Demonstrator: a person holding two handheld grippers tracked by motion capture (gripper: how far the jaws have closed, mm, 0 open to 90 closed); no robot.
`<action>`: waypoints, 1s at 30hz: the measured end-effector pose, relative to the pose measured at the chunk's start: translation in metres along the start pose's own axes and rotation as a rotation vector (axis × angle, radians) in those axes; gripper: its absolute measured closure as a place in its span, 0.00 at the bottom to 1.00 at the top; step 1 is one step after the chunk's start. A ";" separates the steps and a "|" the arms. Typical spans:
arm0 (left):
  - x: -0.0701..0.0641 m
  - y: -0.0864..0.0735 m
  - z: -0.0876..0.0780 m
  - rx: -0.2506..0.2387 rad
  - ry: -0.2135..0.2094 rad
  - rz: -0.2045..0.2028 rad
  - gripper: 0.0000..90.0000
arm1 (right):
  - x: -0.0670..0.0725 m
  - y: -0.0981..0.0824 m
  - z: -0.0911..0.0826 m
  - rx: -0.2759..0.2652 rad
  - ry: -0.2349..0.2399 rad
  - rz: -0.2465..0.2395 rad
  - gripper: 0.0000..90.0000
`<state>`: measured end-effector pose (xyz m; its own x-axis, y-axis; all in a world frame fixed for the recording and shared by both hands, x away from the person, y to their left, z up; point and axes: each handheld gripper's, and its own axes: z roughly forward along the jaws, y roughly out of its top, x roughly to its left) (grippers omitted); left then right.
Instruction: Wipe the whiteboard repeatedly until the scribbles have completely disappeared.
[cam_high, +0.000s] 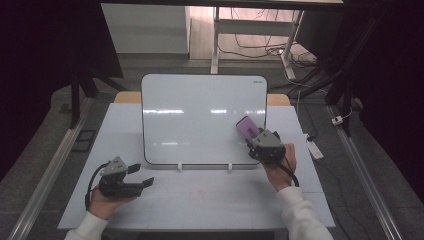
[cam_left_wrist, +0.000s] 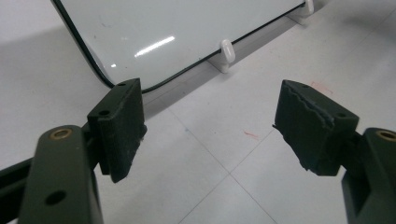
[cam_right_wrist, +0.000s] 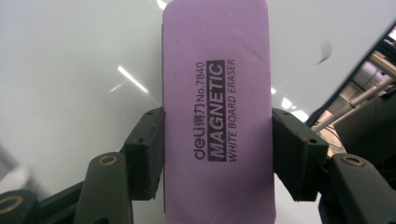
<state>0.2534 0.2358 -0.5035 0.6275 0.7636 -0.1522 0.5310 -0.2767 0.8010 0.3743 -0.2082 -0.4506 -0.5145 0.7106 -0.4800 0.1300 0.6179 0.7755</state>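
at the right edge of the whiteboard (cam_high: 200, 117), which stands propped on two small white feet (cam_high: 179, 167) in the middle of the bench (cam_high: 210, 200), the right gripper (cam_high: 256, 138) has a purple eraser (cam_high: 248, 127) clamped by its long sides, one jaw on each. in the right gripper view the eraser's (cam_right_wrist: 217, 116) printed back faces the hand, so the wiping face must be turned to the board (cam_right_wrist: 70, 70); held like that it looks ready for a stroke across the surface. whether the felt actually touches the board i cannot say, since the eraser's own body hides the contact.

the left gripper (cam_high: 143, 176) lies low on the near left of the bench, its jaws spread apart with nothing between them, seemingly just parked out of the way. in the left gripper view the board's (cam_left_wrist: 177, 32) lower corner and one foot (cam_left_wrist: 226, 50) show beyond the jaws.

i can make out no writing on the board, though glare streaks could mask faint marks. a few reddish smudges mark the bench (cam_left_wrist: 251, 135). the room's sides are too dark to read.
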 end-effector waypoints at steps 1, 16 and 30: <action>0.000 0.000 0.000 0.000 0.000 0.000 0.28 | -0.004 0.004 0.001 -0.005 -0.007 0.014 0.45; 0.000 -0.001 -0.001 -0.001 0.000 0.002 0.28 | -0.072 0.045 0.017 -0.076 -0.077 0.217 0.45; 0.000 -0.001 -0.001 0.001 0.000 0.005 0.28 | -0.063 0.048 0.021 -0.120 -0.088 0.174 0.45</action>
<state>0.2524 0.2364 -0.5037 0.6300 0.7624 -0.1479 0.5284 -0.2813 0.8010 0.4307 -0.2159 -0.3920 -0.4164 0.8330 -0.3644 0.1056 0.4424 0.8906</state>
